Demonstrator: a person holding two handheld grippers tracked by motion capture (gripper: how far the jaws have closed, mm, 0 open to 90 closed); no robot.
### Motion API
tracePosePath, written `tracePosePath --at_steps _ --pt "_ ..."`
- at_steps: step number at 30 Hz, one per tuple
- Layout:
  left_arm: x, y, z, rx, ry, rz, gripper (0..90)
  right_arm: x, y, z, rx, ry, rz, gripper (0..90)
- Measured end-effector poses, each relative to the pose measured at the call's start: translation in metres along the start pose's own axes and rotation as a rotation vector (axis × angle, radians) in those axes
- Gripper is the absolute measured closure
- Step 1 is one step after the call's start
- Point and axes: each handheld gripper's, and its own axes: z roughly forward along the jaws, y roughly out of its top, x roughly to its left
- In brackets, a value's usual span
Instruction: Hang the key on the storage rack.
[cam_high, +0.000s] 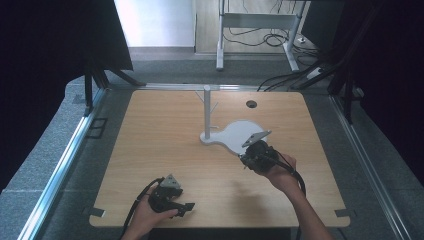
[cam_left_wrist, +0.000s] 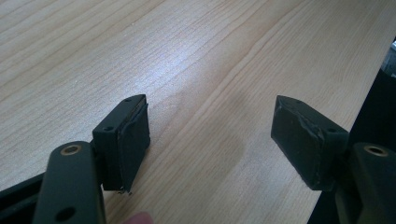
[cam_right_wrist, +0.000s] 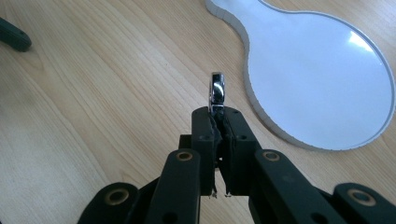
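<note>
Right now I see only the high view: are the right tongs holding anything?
Observer: Yes. In the right gripper view, the right tongs are shut on a small shiny silver metal ring, which sticks up from the tips.
Operator: Is the ring touching the white stand?
Observer: No. It is held beside the flat white paddle-shaped base, with bare light wooden table between them.
Operator: And the left tongs?
Observer: The left tongs are open, with nothing between their black pads, just above the table.
</note>
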Motion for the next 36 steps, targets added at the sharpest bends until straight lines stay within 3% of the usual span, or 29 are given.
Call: tracePosePath --at_steps 5,36 --pt "-0.004 0.001 0.002 0.009 -0.008 0.027 28.2 0.001 0.004 -0.001 -0.002 -0.006 -0.011 84.7" --pt "-0.002 0.001 -0.001 0.003 -0.004 0.021 28.0 0.006 0.032 0.004 -0.018 -0.005 -0.028 84.7"
